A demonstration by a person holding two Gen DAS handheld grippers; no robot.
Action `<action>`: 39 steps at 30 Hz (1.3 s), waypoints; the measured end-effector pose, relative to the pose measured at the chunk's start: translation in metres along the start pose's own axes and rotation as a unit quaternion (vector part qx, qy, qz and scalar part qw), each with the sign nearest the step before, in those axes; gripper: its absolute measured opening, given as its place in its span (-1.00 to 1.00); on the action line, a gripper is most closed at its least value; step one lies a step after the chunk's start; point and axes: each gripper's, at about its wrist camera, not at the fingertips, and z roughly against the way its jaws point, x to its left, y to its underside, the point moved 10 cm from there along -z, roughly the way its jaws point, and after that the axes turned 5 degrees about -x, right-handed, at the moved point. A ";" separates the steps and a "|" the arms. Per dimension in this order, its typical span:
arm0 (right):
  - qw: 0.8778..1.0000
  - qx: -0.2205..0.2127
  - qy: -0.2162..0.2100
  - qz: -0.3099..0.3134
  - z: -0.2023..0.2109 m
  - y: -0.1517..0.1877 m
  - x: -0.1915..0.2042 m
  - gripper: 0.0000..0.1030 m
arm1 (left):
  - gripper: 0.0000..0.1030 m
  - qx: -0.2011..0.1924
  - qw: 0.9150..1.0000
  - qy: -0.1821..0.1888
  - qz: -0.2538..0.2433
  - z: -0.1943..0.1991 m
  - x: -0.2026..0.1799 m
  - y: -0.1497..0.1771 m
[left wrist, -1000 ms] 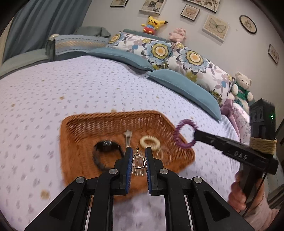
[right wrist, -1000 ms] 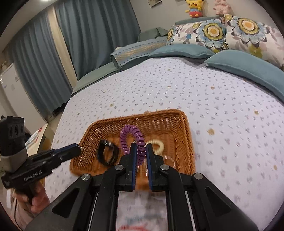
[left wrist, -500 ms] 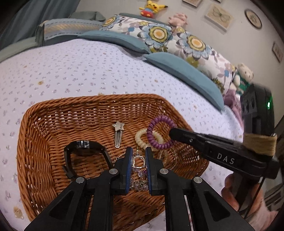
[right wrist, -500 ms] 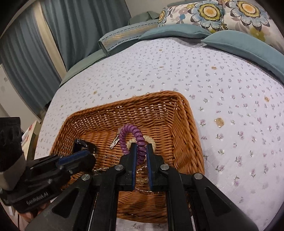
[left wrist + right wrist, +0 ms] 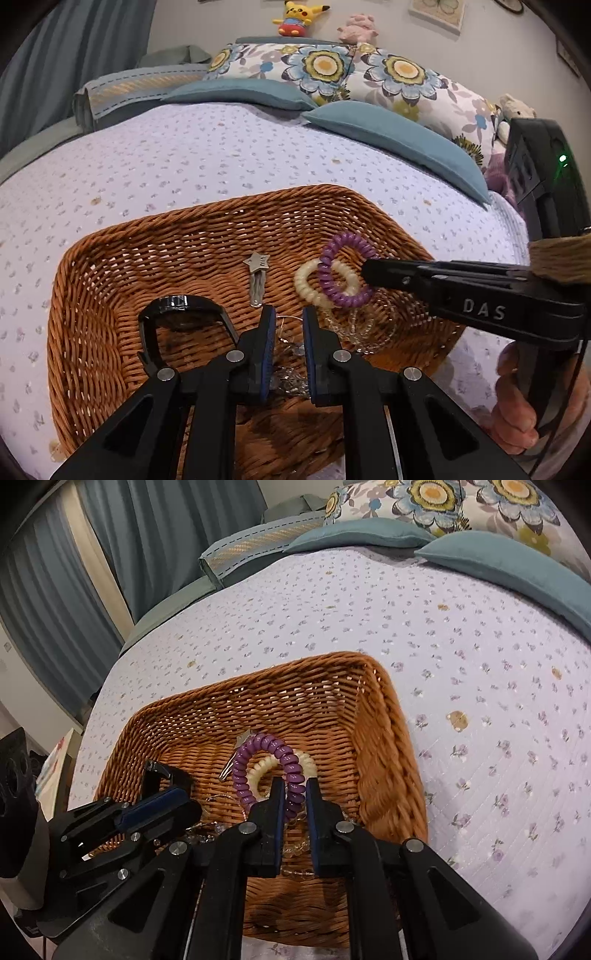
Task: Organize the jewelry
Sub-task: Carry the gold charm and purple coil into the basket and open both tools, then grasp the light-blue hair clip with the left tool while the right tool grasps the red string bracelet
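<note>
1. Lowered since earlier: left hand-held gripper [image 5: 288, 325], now parted; its silver earring [image 5: 290, 380] lies below in wicker basket [image 5: 92, 295].
2. Right hand-held gripper [image 5: 294, 794] clamps purple coil hair tie [image 5: 258, 764], resting on cream hair tie [image 5: 310, 291], basket's right side.

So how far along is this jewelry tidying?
Nearly done, it seems. The watch, star clip and cream hair tie already lie in the basket. The right tongs hold the purple coil tie low inside; the left tongs stand open over sparkly jewelry.
</note>
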 end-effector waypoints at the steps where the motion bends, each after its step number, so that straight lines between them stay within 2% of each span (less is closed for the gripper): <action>1: 1.000 -0.002 0.001 0.000 0.001 -0.001 0.000 -0.61 | -0.51 -0.001 1.000 0.006 0.005 0.002 0.000 -0.001; 2: 1.000 -0.005 0.001 -0.001 0.003 -0.002 -0.001 -0.42 | -0.32 -0.005 1.000 0.007 0.007 0.003 0.000 -0.003; 3: 1.000 -0.011 0.000 -0.003 0.006 -0.003 -0.001 -0.24 | -0.21 -0.011 1.000 0.007 0.007 0.006 0.000 -0.005; 4: 1.000 -0.015 -0.004 -0.004 0.009 -0.005 -0.001 -0.22 | -0.08 -0.016 1.000 0.006 0.007 0.010 0.000 -0.008; 14: 0.998 -0.058 -0.009 0.013 0.048 -0.020 0.005 -0.22 | -0.07 -0.062 0.998 0.025 0.017 0.054 -0.005 -0.035; 19: 0.996 -0.083 -0.013 0.032 0.085 -0.025 0.018 -0.22 | -0.07 -0.088 0.994 0.051 0.030 0.092 -0.008 -0.045; 24: 0.994 -0.092 -0.015 0.057 0.128 -0.018 0.028 -0.22 | -0.07 -0.097 0.992 0.078 0.035 0.130 -0.016 -0.041; 28: 0.994 -0.082 -0.002 0.076 0.153 0.010 0.023 -0.22 | -0.07 -0.096 0.990 0.096 0.036 0.152 -0.030 -0.024; 32: 0.996 -0.046 0.010 0.076 0.157 0.060 0.009 -0.22 | -0.07 -0.081 0.991 0.098 0.028 0.155 -0.048 -0.001; 36: 0.998 -0.001 0.009 0.064 0.147 0.108 -0.001 -0.22 | -0.07 -0.046 0.993 0.105 0.029 0.137 -0.068 0.029; 39: 0.997 0.016 0.014 0.073 0.141 0.128 -0.003 -0.22 | -0.07 -0.003 0.993 0.111 0.031 0.109 -0.079 0.055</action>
